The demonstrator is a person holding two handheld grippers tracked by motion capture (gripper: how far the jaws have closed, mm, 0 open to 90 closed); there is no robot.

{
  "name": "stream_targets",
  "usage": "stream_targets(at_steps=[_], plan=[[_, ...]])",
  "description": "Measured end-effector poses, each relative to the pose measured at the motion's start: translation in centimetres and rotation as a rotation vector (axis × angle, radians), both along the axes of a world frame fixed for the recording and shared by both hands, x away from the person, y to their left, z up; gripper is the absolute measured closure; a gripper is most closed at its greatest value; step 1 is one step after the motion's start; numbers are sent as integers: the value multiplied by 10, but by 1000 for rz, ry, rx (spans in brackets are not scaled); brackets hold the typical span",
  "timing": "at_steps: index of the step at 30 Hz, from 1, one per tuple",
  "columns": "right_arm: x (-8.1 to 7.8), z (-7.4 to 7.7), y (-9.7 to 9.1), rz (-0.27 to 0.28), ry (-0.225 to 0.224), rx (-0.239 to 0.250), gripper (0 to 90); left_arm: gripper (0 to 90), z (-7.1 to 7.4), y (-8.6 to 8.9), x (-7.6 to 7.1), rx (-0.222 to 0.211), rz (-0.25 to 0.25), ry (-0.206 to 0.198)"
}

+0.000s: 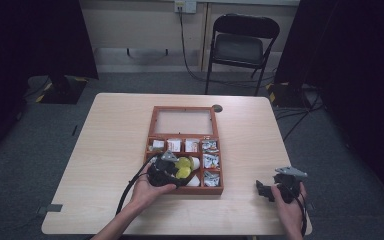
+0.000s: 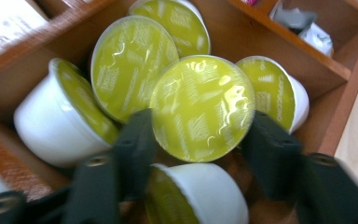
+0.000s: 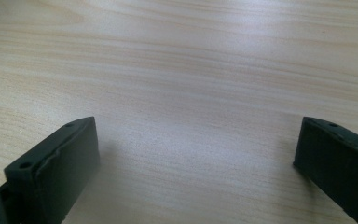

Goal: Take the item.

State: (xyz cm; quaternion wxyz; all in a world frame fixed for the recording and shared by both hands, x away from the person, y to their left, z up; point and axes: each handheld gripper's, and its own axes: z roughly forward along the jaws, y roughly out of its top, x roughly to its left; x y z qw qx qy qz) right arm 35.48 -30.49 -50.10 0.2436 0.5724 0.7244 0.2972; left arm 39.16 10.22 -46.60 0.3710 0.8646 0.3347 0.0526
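Note:
A white coffee capsule with a yellow-green foil lid (image 2: 203, 109) sits between the two black jaws of my left gripper (image 2: 203, 151), which press on its sides. Several more capsules of the same kind (image 2: 133, 65) lie around it in a compartment of the wooden box (image 1: 186, 190). In the high view the left gripper (image 1: 172, 172) reaches into the box's front left compartment, beside the green capsule lids (image 1: 183, 166). My right gripper (image 3: 196, 158) is open over bare table with nothing between its jaws. It rests at the front right of the table (image 1: 269, 191).
The box's glazed lid (image 1: 182, 121) lies open toward the far side. Small packets (image 1: 210, 161) fill the right and back compartments. A black folding chair (image 1: 240, 47) stands beyond the light wooden table (image 1: 115, 130).

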Motion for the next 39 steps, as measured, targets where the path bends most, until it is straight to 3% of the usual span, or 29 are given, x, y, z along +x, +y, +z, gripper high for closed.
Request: stream_targets(at_steps=[5,10,14,17,24,26,29,32,34,39], plan=[[0,0,0,1,0,0,0,508,-1,-1,1,4,-5,4],[0,0,0,1,0,0,0,509,0,0,3,-1,-4,36],[0,0,0,1,0,0,0,456,0,-1,5,-20,-1,64],[0,0,0,1,0,0,0,397,2,-4,4,-20,-2,48],[0,0,0,1,0,0,0,354,7,-2,7,-30,-12,63],[0,0,0,1,0,0,0,337,6,-4,10,-37,-19,96],[0,0,0,1,0,0,0,337,4,-9,11,-5,-5,109],[0,0,0,1,0,0,0,333,6,-15,12,39,-12,98],[0,0,0,1,0,0,0,331,8,-18,14,51,-12,89],[0,0,0,1,0,0,0,339,6,-20,18,51,-17,108]])
